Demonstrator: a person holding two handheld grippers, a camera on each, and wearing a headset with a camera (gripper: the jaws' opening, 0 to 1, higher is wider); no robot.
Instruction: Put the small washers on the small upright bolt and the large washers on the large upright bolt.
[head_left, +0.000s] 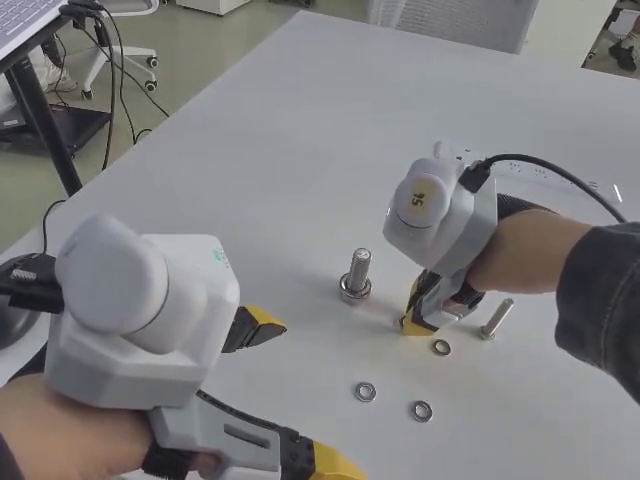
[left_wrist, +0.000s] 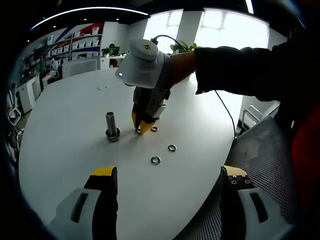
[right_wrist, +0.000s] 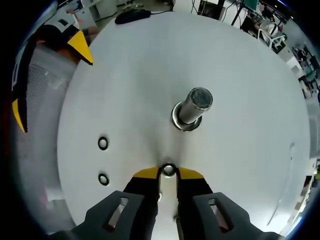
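The left gripper (left_wrist: 168, 172) holds its fingers spread wide above the desk (left_wrist: 60, 165). Past two loose washers (left_wrist: 155, 160), the right gripper (right_wrist: 169, 174) pinches a small washer (right_wrist: 169, 169) against the desk. Beyond stands the large bolt (right_wrist: 192, 107), upright; the ring at its base is hard to identify.

The head view looks down on the table (head_left: 300, 150) from above, the left gripper view faces low across it from well back, the right gripper view looks down close overhead, and all share the large upright bolt (head_left: 357, 272).
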